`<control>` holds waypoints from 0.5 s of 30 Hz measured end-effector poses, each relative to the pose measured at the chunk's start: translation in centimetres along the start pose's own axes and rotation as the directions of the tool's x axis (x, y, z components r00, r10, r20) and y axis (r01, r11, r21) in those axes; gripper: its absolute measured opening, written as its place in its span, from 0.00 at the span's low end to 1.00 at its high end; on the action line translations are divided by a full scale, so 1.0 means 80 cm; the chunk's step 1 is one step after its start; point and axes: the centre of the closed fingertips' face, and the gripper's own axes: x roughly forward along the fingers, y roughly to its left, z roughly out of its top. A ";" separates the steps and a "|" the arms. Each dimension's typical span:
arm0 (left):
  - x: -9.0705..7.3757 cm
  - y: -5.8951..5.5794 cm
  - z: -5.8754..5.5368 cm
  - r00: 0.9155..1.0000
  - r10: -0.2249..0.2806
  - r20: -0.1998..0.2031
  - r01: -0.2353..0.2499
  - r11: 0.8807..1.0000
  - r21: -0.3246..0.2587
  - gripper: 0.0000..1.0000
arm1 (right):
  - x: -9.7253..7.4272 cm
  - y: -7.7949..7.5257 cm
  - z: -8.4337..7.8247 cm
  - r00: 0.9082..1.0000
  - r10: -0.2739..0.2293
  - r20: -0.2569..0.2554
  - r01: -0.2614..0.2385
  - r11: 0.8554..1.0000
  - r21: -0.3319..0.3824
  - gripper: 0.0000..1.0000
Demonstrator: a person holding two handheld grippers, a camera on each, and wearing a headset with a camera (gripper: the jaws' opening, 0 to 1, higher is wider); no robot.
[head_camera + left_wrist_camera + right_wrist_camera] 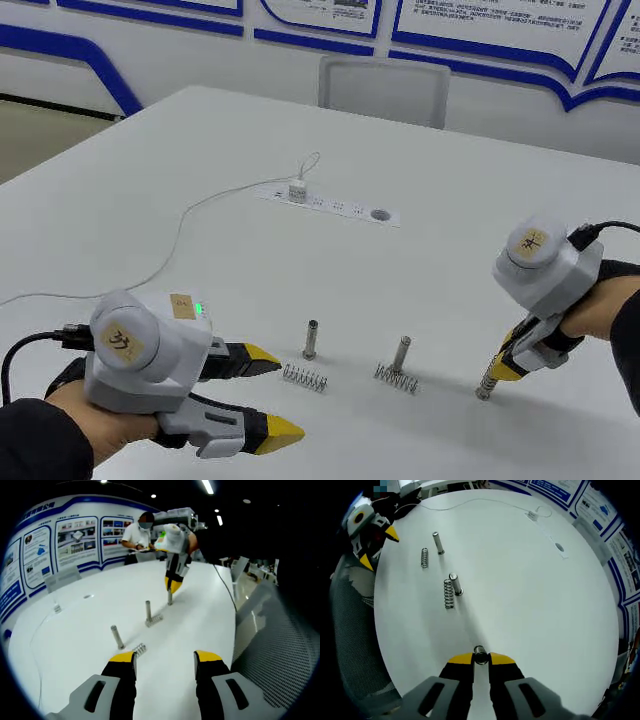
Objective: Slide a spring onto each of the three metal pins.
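Two bare metal pins (311,338) (401,353) stand upright on the white table (200,230). A loose spring lies in front of each, one (304,377) by the left pin and one (396,378) by the middle pin. At the right a third pin (487,384) carries a coiled spring. My right gripper (503,370) is shut on that spring from above, and its own view has the pin top (479,655) between the tips. My left gripper (272,393) hovers open just left of the left spring (140,649), holding nothing.
A recessed power strip (335,206) with a white plug (297,192) and a thin cable lies across the table's middle. A grey chair (385,90) stands at the far edge. A person (137,535) stands beyond the table.
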 end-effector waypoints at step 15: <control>0.000 0.001 0.000 1.000 0.007 0.000 -0.007 1.000 -0.003 0.47 | 0.007 0.001 -0.002 1.000 -0.003 0.001 0.003 1.000 -0.016 0.16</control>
